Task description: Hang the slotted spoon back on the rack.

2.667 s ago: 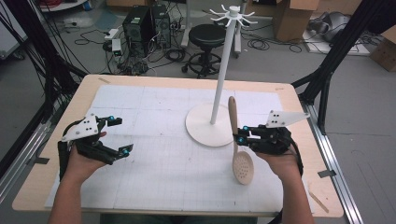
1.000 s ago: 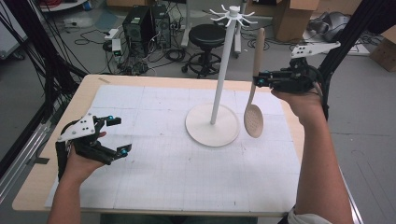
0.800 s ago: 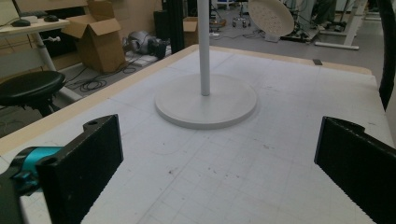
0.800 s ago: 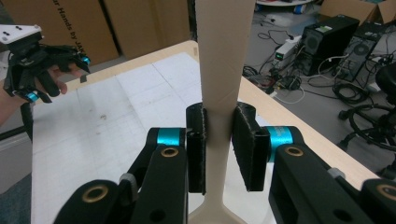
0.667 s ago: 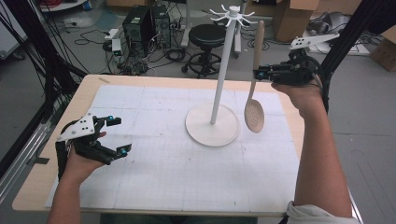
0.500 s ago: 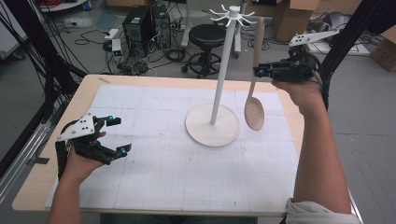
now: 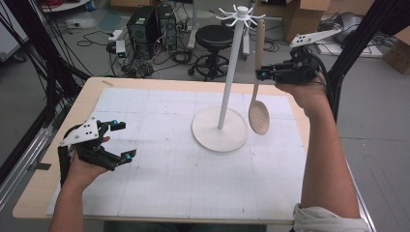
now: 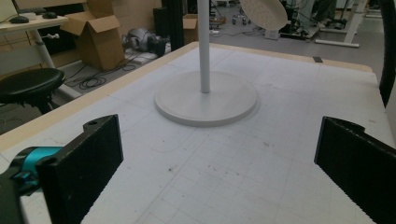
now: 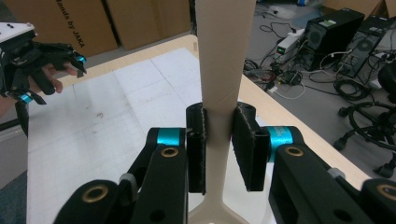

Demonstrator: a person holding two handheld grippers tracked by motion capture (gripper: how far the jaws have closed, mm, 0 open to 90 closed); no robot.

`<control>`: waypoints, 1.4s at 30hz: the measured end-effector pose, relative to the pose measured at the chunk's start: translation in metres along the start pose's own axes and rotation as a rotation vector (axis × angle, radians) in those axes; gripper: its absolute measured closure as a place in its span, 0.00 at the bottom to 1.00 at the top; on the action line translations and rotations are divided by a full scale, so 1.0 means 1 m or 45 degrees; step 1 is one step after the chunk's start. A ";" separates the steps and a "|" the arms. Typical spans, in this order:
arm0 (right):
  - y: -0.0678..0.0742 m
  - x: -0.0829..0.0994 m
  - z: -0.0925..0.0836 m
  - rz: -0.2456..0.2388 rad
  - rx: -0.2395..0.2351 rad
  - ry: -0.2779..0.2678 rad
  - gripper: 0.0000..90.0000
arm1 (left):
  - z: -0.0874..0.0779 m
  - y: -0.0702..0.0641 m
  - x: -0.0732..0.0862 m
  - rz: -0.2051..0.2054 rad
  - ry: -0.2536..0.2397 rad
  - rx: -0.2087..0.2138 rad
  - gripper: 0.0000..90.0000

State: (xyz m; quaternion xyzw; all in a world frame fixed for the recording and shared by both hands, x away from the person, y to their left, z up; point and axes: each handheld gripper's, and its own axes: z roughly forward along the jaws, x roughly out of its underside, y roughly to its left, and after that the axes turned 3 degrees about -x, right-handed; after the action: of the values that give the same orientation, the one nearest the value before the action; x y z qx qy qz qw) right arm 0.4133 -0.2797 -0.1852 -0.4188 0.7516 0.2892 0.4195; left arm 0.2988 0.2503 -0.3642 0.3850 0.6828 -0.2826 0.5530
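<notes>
Lab room, grey floor, cluttered past the table.

Wooden table (image 7: 36, 193) with pale edge, topped by a white gridded mat (image 7: 164, 159). Beyond its far edge: black round stool (image 7: 216, 35) on a wheeled base, two black computer towers (image 7: 150, 21) standing on the floor, loose cables (image 7: 169, 53) tangled around them. Cardboard boxes (image 7: 297, 14) stacked at the back right; another box (image 7: 402, 46) at the right edge. Black frame struts (image 7: 29, 53) rise at the table's left, with a bundle of cables; a further strut (image 7: 367, 29) leans at the right. In the left gripper view, a desk (image 8: 32, 28) with an open box (image 8: 100, 35) beside it. Light is even, no hard shadows.
</notes>
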 end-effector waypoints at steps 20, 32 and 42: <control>0.000 -0.008 0.018 0.019 0.008 0.053 0.83 | 0.000 0.001 0.000 0.000 0.005 0.001 0.02; 0.008 -0.002 0.008 0.037 0.068 -0.018 0.60 | 0.000 0.000 0.000 0.002 -0.001 0.003 0.02; 0.030 0.015 0.000 -0.038 0.059 -0.046 0.50 | 0.001 0.000 0.000 -0.003 0.000 0.011 0.02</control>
State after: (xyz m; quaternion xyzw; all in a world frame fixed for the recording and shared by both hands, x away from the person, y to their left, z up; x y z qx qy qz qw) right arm 0.3831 -0.2710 -0.1963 -0.4148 0.7442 0.2729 0.4468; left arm 0.2992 0.2498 -0.3644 0.3868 0.6820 -0.2862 0.5508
